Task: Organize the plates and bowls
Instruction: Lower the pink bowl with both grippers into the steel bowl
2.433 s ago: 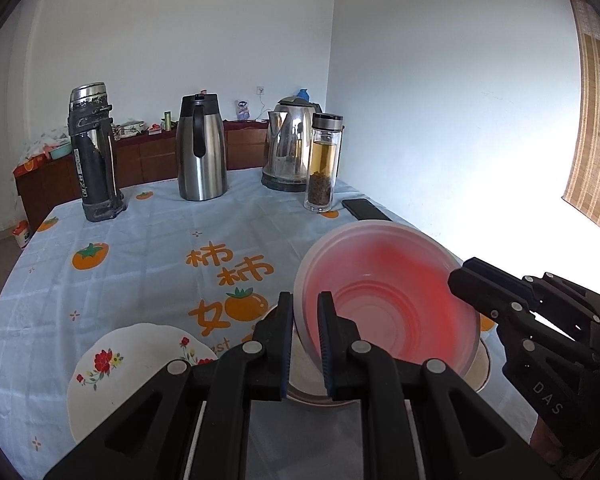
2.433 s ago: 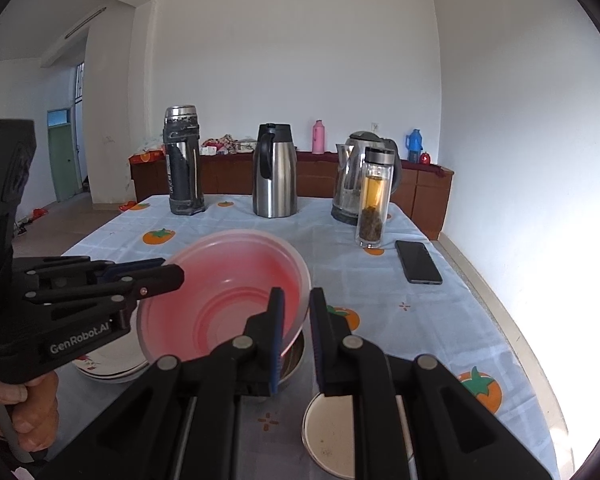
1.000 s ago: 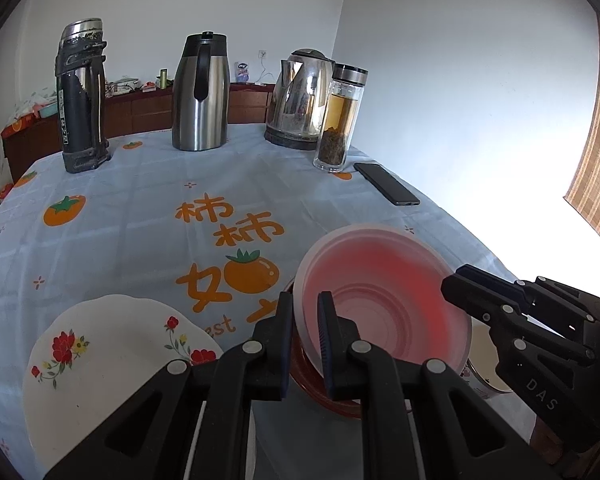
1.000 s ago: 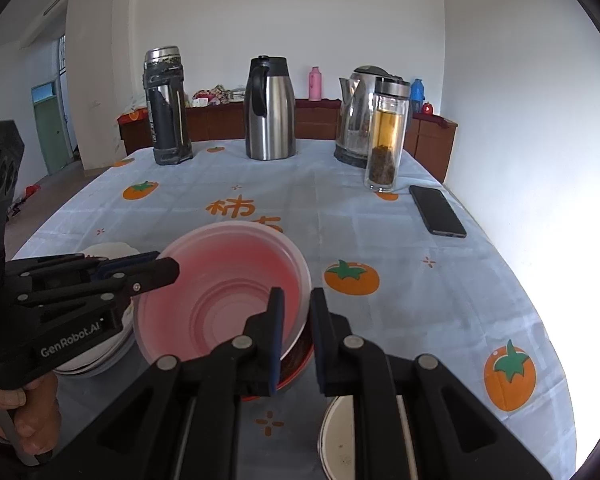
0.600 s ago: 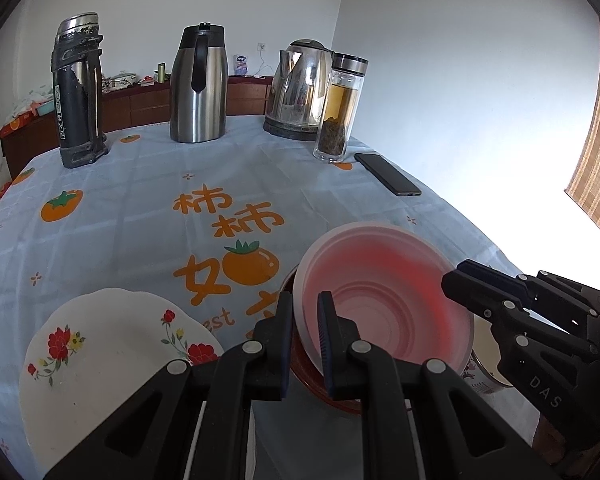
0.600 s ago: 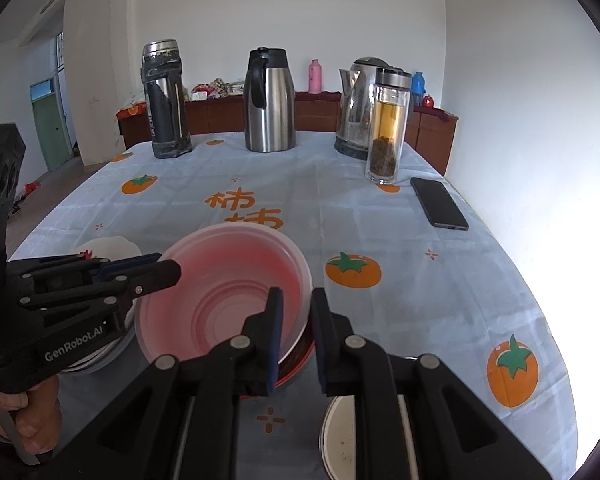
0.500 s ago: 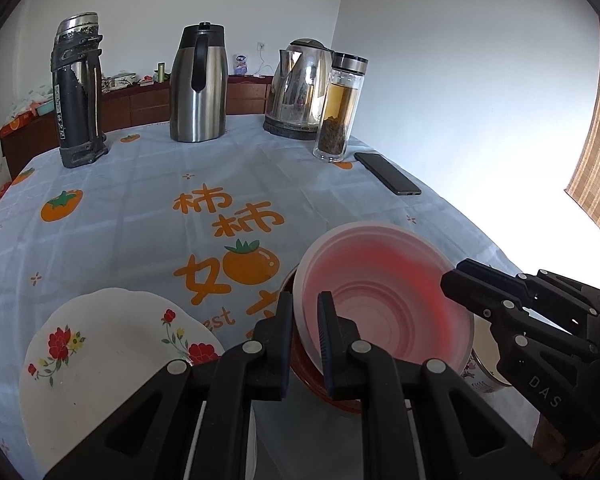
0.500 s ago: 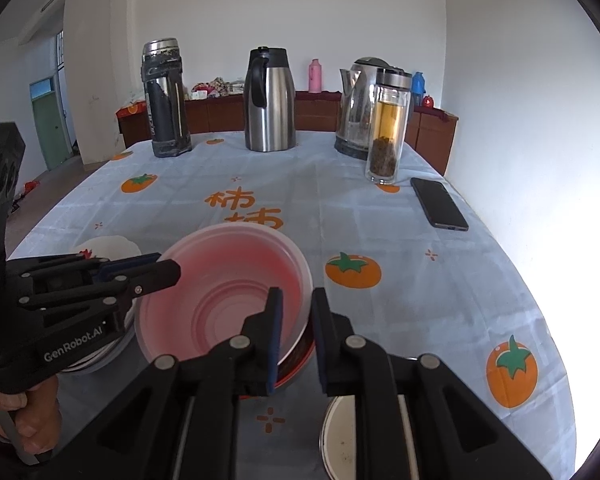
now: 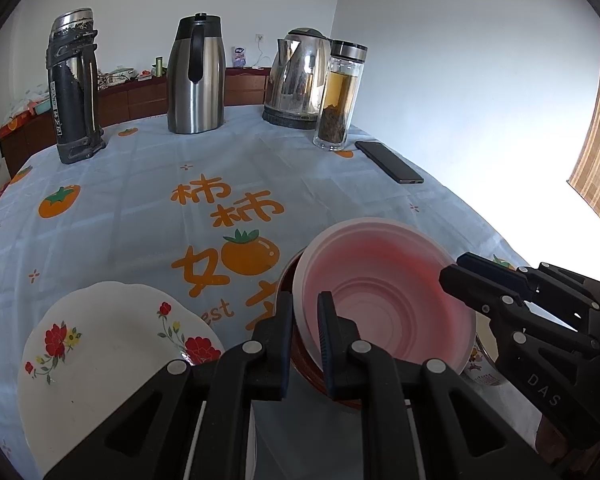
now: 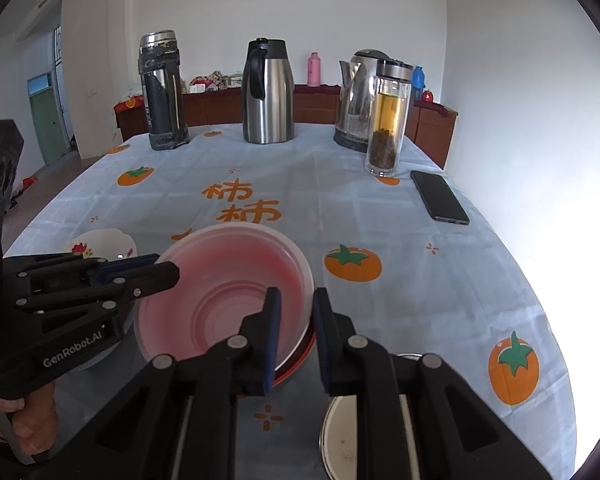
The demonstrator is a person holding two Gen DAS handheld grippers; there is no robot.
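A translucent pink bowl sits nested in a dark red bowl on the tablecloth; it also shows in the right wrist view. My left gripper is shut on the pink bowl's near-left rim. My right gripper straddles its right rim, and its jaws stand slightly apart. A white floral plate lies left of the bowls. A small metal dish lies under my right gripper.
At the table's far side stand a black thermos, a steel carafe, an electric kettle and a glass tea bottle. A black phone lies at the right. The table edge runs along the right.
The pink bowl has come down into the red bowl. My right gripper's jaws have spread a little on the rim. My left gripper stays clamped.
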